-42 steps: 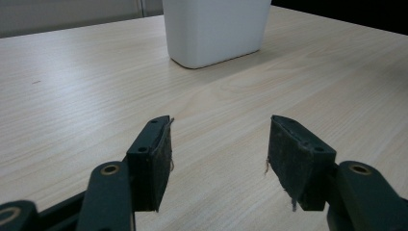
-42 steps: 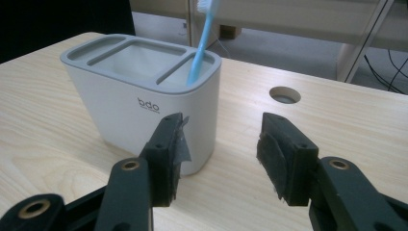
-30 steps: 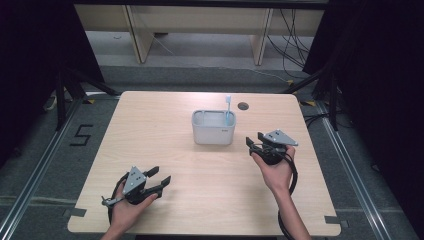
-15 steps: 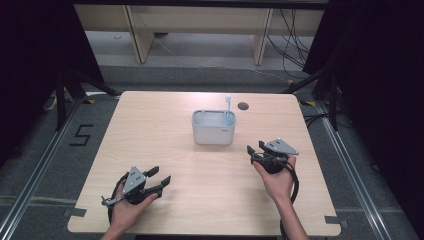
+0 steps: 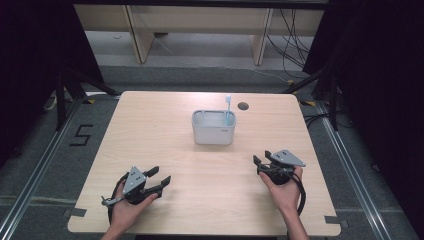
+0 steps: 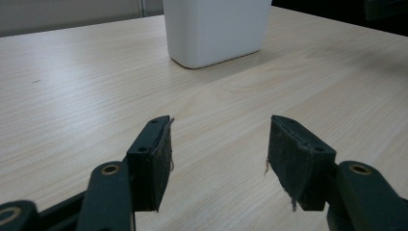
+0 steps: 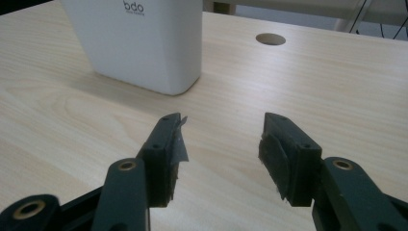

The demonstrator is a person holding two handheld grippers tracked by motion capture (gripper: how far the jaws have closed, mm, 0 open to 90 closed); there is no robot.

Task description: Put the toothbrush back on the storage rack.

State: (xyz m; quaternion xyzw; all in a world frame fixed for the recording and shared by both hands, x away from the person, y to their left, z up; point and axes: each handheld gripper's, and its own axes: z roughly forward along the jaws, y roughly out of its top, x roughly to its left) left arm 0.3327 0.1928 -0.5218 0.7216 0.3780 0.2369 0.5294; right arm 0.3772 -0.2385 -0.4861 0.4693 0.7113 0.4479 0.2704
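A white rectangular container stands on the wooden table, a little past its middle. A light blue toothbrush leans upright in its right end. My left gripper rests low at the front left, open, with nothing between its pads. The container is well ahead of it. My right gripper sits at the front right, open and empty, with pads aimed toward the container, which stands ahead and to the left.
A round cable hole is in the table behind the container, also seen as the hole in the right gripper view. Pale shelving stands beyond the table's far edge. Dark curtains flank both sides.
My right gripper has drawn back toward the front edge and sunk lower, away from the container. The left gripper has stayed where it was.
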